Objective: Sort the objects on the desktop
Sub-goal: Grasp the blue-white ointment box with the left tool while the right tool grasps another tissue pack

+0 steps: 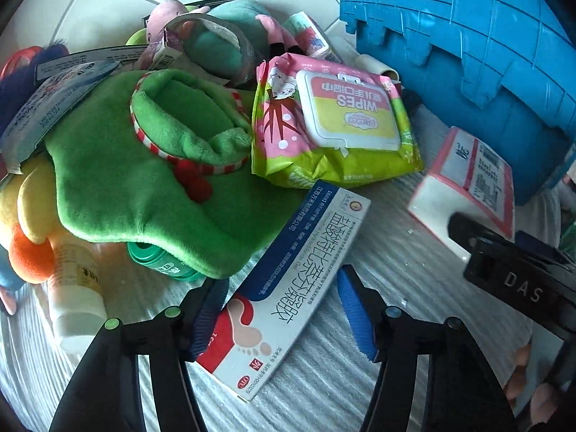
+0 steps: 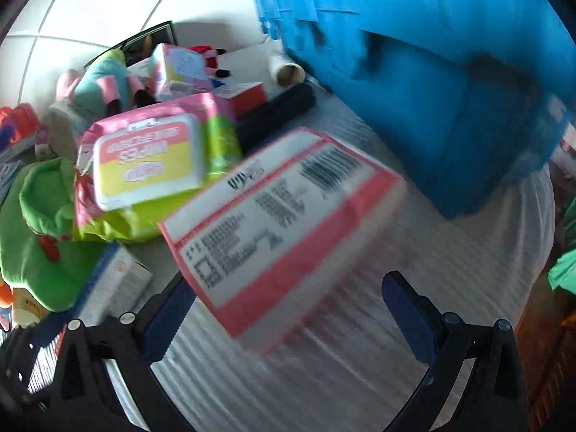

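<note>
Medicine box [image 1: 288, 288] is lying on the ribbed counter [image 1: 414, 288] between my left claw's [image 1: 284, 313] spread pads, untouched, its long axis running away along the fingers. My right claw [image 2: 288, 306] is hanging released around the pink-edged box [image 2: 284, 223], equally near.

green plush [image 1: 118, 180] – red/white striped trim; blue bin [image 1: 486, 36]

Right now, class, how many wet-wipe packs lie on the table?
1: the pink-and-green wipes pack lies beside the green plush slipper, behind the foot-cream box. The pile may hide others.
</note>
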`<state>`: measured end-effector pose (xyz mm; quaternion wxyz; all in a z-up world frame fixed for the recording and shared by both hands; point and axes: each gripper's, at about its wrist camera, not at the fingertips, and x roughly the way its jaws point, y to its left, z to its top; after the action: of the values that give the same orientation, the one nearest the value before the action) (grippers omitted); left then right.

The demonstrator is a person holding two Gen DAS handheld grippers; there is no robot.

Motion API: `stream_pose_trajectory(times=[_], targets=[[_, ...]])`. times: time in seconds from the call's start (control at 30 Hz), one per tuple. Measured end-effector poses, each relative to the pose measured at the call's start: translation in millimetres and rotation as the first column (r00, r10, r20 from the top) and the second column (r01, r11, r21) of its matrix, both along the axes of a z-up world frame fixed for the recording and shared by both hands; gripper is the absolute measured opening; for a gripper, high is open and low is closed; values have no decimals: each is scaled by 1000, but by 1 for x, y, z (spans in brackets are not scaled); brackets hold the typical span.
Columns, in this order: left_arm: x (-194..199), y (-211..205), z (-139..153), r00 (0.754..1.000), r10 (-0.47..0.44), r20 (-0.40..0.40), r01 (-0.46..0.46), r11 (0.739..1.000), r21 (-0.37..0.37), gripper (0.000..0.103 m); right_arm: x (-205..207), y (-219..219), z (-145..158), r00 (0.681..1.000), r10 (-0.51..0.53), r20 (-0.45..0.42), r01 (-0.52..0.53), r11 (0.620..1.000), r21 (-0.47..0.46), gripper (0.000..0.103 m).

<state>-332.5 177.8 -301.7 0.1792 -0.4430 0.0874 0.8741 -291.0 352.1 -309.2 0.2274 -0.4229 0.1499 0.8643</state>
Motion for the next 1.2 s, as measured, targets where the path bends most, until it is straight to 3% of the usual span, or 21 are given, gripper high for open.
stream_pose_trajectory(times=[0.1, 0.27, 0.5, 0.77, 1.2], targets=[[4, 4, 11, 1000, 0, 5, 0, 1000, 21, 45, 21, 19, 0, 996, -84, 23, 84, 996, -1, 103], [3, 22, 27, 999, -28, -23, 28, 1000, -1, 41, 35, 15, 19, 998, -25, -54, 22, 998, -50, 103], [-19, 19, 8, 1000, 5, 31, -5, 1000, -12, 40, 7, -1, 28, 995, -20, -97, 12, 997, -75, 103], [-26, 18, 7, 1000, -6, 17, 6, 1000, 5, 38, -22, 1, 7, 998, -54, -41, 51, 996, -66, 102], [1, 17, -4, 998, -10, 63, 13, 999, -46, 40, 34, -22, 12, 993, 107, 43, -105, 993, -53, 101]])
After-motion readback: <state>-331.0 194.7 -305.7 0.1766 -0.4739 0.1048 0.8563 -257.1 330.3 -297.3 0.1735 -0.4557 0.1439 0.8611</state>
